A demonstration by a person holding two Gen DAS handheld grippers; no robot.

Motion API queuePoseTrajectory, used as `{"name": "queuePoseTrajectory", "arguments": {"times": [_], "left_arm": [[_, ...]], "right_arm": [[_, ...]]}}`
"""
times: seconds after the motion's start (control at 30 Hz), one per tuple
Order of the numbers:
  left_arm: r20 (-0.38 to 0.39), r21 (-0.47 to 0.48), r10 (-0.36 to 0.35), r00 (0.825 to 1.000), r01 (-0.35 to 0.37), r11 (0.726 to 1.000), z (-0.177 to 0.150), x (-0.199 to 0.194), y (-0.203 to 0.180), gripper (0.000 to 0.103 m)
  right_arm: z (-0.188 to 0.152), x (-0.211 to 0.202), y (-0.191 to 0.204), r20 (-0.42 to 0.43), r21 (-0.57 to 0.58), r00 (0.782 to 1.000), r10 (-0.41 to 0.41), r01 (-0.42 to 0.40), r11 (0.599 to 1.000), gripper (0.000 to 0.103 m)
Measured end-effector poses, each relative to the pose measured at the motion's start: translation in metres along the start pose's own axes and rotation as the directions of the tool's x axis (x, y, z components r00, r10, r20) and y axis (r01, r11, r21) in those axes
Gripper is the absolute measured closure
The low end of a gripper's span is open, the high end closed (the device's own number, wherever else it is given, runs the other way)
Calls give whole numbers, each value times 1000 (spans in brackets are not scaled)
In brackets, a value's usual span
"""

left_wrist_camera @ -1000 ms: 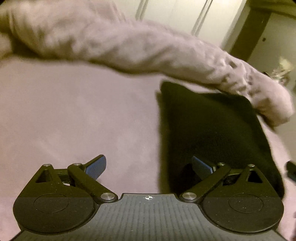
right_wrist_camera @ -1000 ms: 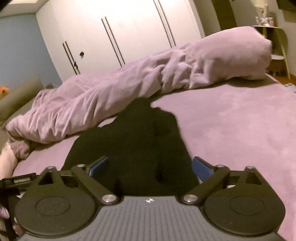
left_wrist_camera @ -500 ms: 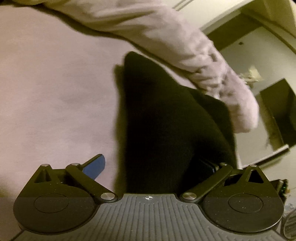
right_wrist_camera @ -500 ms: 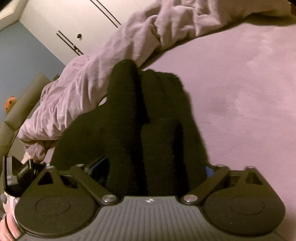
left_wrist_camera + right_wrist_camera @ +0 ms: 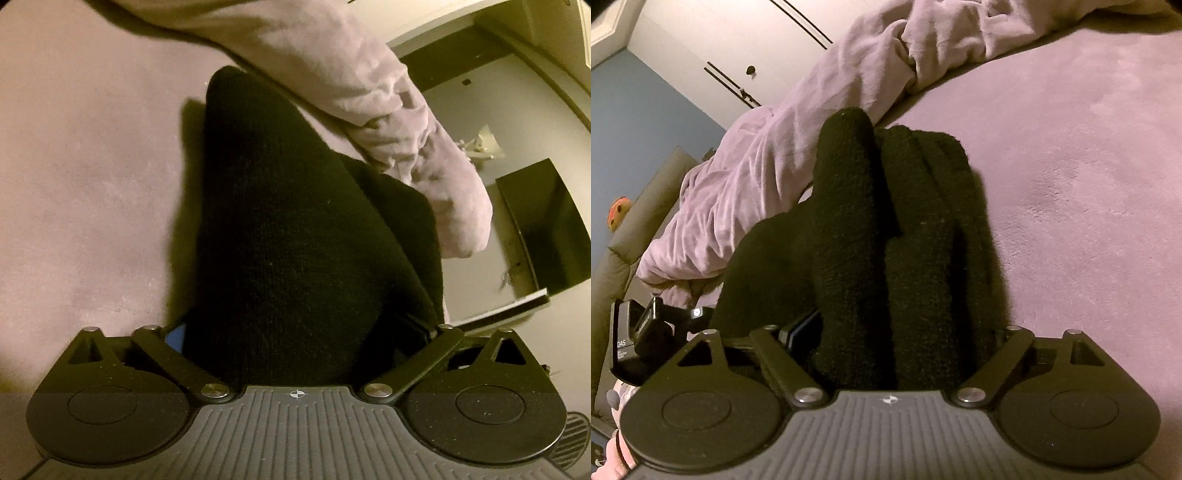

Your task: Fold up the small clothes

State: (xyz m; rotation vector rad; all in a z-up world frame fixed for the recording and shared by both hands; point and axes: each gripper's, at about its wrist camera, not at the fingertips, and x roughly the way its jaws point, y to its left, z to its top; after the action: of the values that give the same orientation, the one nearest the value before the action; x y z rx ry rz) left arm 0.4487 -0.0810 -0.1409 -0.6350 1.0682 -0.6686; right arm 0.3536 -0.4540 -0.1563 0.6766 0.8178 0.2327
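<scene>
A black knitted garment [image 5: 295, 229] lies on the mauve bed cover [image 5: 92, 184]. My left gripper [image 5: 299, 332] straddles its near edge. The fingers are spread wide and the cloth fills the gap and hides most of both pads. In the right wrist view the same garment [image 5: 894, 240] is bunched in thick upright folds. My right gripper [image 5: 897, 332] is spread wide around its near end in the same way. The left gripper's body [image 5: 639, 339] shows at the left edge of that view.
A rumpled mauve duvet [image 5: 820, 110] lies along the far side of the bed and also shows in the left wrist view [image 5: 369, 96]. White wardrobe doors [image 5: 738, 44] stand behind it. A grey headboard [image 5: 635, 229] is at left. A dark shelf [image 5: 546, 229] stands past the bed.
Both grippers have moved forward onto the black garment, which has bunched up between their fingers. Both views have tilted down toward the bed.
</scene>
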Motion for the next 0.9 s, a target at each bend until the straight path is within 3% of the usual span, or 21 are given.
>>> {"name": "queuePoseTrajectory", "arguments": {"times": [0.07, 0.1, 0.17, 0.23, 0.37, 0.43, 0.47, 0.53, 0.57, 0.63, 0.67, 0.73, 0.77, 0.83, 0.87, 0.9], "left_arm": [[26, 70, 4, 1000, -6, 998, -4, -10, -9, 27], [34, 79, -5, 999, 2, 997, -5, -16, -10, 31], [38, 65, -29, 999, 27, 998, -4, -26, -12, 40], [43, 62, -44, 998, 41, 997, -5, -36, -17, 42], [73, 111, -53, 996, 45, 993, -8, -71, -36, 42], [91, 166, -17, 996, 2, 986, -12, -91, -39, 39], [98, 185, 37, 995, -55, 981, -15, -97, -37, 32], [133, 192, 217, 967, -240, 951, -22, -106, -32, 30], [156, 206, 313, 937, -341, 917, -27, -112, -31, 31], [224, 244, 430, 874, -478, 844, -44, -131, -36, 29], [256, 241, 440, 861, -498, 833, -57, -142, -39, 24], [274, 230, 416, 867, -479, 847, -87, -162, -45, 18], [285, 225, 419, 862, -485, 845, -101, -168, -49, 15], [308, 238, 448, 839, -524, 817, -131, -174, -59, 14], [317, 248, 469, 824, -550, 798, -146, -176, -65, 14], [321, 256, 486, 813, -568, 782, -161, -178, -71, 12]], "right_arm": [[-1, -1, 8, 4, -27, 1000, -9, 9, 1000, 41], [-1, -4, 10, 0, -22, 1000, 2, -2, 1000, 48], [-2, -8, 15, -7, 1, 1000, -1, 1, 1000, 51], [-4, -12, 23, -11, 7, 1000, 7, -7, 1000, 54], [-8, -25, 42, -24, 37, 994, 110, -109, 993, 56], [-17, -25, 52, -64, -3, 991, 121, -122, 993, 55], [-23, -24, 53, -78, -13, 991, 112, -113, 993, 52], [-32, -26, 53, -55, -48, 998, 13, -16, 999, 34], [-35, -32, 52, -19, -52, 999, -49, 48, 997, 30], [-46, -57, 61, 78, -87, 992, -99, 106, 991, 22], [-53, -70, 69, 122, -106, 984, -131, 144, 984, 21], [-72, -94, 89, 199, -181, 965, -172, 208, 961, 14], [-83, -101, 97, 220, -220, 960, -175, 224, 949, 13], [-101, -103, 106, 194, -288, 966, -168, 220, 932, 13], [-108, -97, 110, 172, -319, 964, -202, 248, 915, 13], [-113, -91, 112, 174, -348, 946, -274, 319, 882, 13]]}}
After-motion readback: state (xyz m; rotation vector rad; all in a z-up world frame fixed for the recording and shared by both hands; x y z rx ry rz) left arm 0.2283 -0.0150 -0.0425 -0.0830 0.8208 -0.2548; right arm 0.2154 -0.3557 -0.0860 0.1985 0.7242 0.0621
